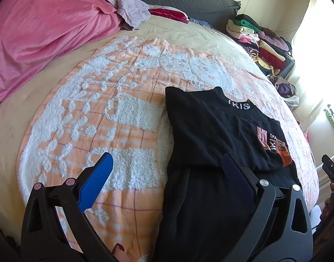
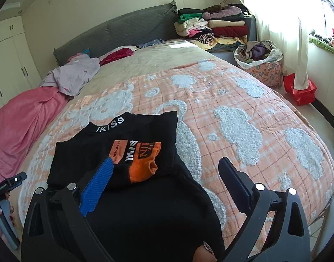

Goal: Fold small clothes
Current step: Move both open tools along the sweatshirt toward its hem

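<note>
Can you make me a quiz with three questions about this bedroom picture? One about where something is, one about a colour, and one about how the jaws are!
1. Where does the black shirt lie?
A on the floor
B on the orange blanket
C on the windowsill

2. What colour is the shirt's printed patch?
A orange
B green
C yellow

3. How do the left gripper jaws stand?
A shut on the shirt
B shut on nothing
C open

Answers: 1 B, the blanket shows all around it. 2 A, orange with lettering. 3 C, the fingers stand far apart, gripping nothing.
</note>
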Motion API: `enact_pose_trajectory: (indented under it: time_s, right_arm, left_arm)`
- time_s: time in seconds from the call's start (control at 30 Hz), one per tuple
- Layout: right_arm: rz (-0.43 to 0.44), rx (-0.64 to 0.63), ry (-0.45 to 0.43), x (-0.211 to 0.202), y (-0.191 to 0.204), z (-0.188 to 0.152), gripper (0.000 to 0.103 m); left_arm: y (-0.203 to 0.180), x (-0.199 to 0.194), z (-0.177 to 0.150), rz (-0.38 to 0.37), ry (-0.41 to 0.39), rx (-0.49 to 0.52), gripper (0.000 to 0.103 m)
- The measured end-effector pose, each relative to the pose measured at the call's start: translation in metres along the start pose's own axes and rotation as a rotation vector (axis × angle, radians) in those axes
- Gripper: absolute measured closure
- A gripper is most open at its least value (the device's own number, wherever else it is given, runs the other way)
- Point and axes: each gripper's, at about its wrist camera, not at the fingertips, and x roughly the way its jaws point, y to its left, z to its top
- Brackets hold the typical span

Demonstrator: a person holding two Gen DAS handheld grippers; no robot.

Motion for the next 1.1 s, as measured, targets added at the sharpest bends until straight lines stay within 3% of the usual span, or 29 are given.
enact_pose_trajectory:
  time_s: [1.1]
  right_arm:
    - [-0.01,-0.037,0.02,-0.028,-0.007,-0.037,0.006]
  left_arm:
    - [0.006,-0.027,-0.041,0.012,-0.01,0.006,0.01]
